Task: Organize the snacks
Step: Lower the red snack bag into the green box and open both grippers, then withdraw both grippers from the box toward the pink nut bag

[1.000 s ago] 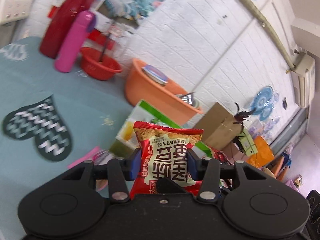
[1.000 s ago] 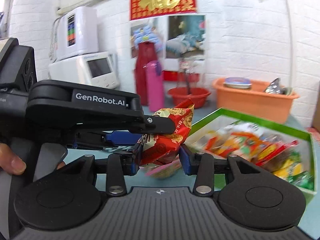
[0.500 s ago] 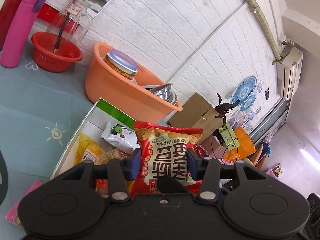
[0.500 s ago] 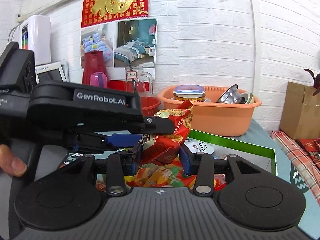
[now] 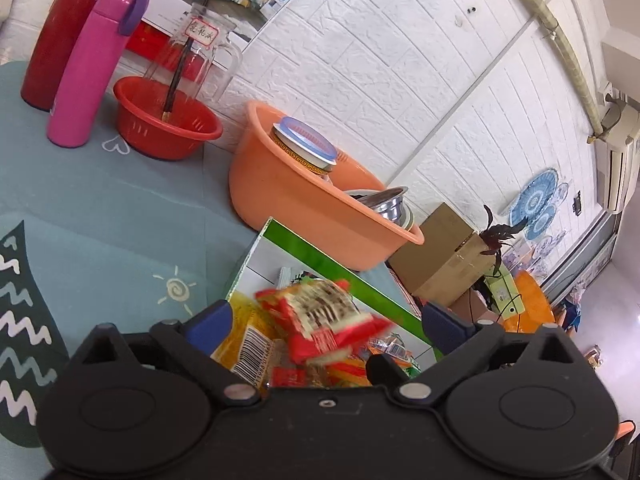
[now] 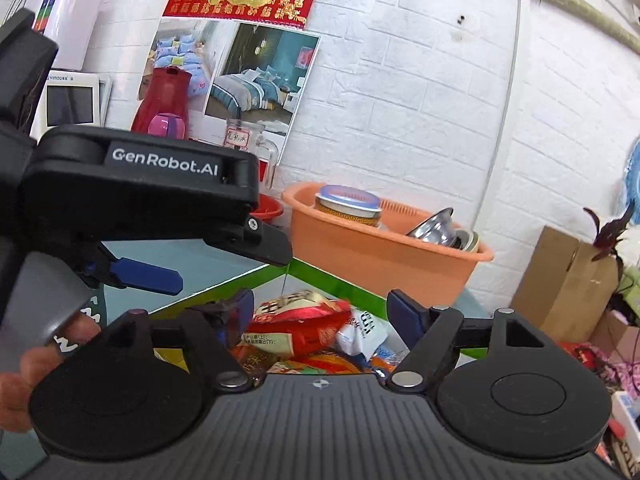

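Both the left gripper (image 5: 324,322) and right gripper (image 6: 320,308) are seen opening, nothing pinched, red foil snack packets (image 5: 324,320) dropped into the well-filled green-rimmed cardboard box (image 5: 320,258).

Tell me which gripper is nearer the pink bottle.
Left. The left gripper hangs over the green-edged snack box, on the pink bottle's side; the right gripper works beyond it, and there the left gripper's body mostly blocks the bottle.
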A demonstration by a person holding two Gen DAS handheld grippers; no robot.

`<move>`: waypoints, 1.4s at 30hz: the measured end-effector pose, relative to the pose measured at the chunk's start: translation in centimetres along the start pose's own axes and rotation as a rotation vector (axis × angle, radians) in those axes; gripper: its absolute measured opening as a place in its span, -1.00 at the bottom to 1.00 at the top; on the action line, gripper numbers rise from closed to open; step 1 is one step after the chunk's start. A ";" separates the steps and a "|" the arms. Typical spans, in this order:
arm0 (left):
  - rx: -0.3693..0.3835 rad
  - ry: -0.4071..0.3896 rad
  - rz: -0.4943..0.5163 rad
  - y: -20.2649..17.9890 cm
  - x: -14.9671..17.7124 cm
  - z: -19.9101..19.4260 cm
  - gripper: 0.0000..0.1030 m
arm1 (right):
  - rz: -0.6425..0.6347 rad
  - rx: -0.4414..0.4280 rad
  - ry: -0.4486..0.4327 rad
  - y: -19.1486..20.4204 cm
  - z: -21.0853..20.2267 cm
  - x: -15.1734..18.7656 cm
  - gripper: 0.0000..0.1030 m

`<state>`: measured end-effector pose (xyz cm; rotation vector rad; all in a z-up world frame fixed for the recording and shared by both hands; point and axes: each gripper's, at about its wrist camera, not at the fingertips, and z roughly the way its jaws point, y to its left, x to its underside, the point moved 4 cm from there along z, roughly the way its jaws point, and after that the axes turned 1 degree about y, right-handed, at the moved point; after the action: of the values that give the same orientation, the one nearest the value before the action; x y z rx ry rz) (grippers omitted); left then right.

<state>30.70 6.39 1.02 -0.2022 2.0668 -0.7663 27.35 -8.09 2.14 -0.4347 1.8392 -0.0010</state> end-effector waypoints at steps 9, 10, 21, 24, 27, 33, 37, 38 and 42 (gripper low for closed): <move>-0.001 -0.003 0.071 -2.7 -0.1 -1.8 1.00 | 0.071 -0.001 0.029 -2.7 -3.8 -0.3 1.00; 0.004 -0.003 0.079 -3.1 -0.1 -2.1 1.00 | 0.071 0.005 0.028 -3.2 -4.6 -0.3 1.00; 0.011 0.003 0.176 -6.2 1.5 -4.8 1.00 | 0.113 0.064 0.039 -6.6 -10.3 0.6 1.00; -0.025 -0.002 0.130 -5.0 1.6 -6.0 1.00 | 0.096 0.030 0.024 -6.3 -11.5 0.9 1.00; -0.062 -0.015 0.082 -3.3 1.5 -7.7 1.00 | 0.089 -0.009 0.033 -5.7 -12.2 1.4 1.00; -0.153 -0.045 0.017 0.5 2.1 -10.9 1.00 | 0.086 -0.154 0.081 -2.9 -12.3 2.5 1.00; -0.230 -0.013 -0.027 3.8 3.2 -10.0 1.00 | 0.086 -0.231 0.090 -1.2 -12.6 2.9 1.00; -0.233 -0.003 -0.042 4.5 3.5 -9.5 1.00 | 0.081 -0.239 0.092 -0.8 -12.6 2.9 1.00; -0.222 0.036 -0.044 5.8 4.0 -6.7 1.00 | 0.077 -0.249 0.103 -0.2 -12.7 2.9 1.00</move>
<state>23.81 12.32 -2.50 -0.3606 2.1867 -0.5695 14.97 -11.85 3.46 -0.5451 1.9647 0.2648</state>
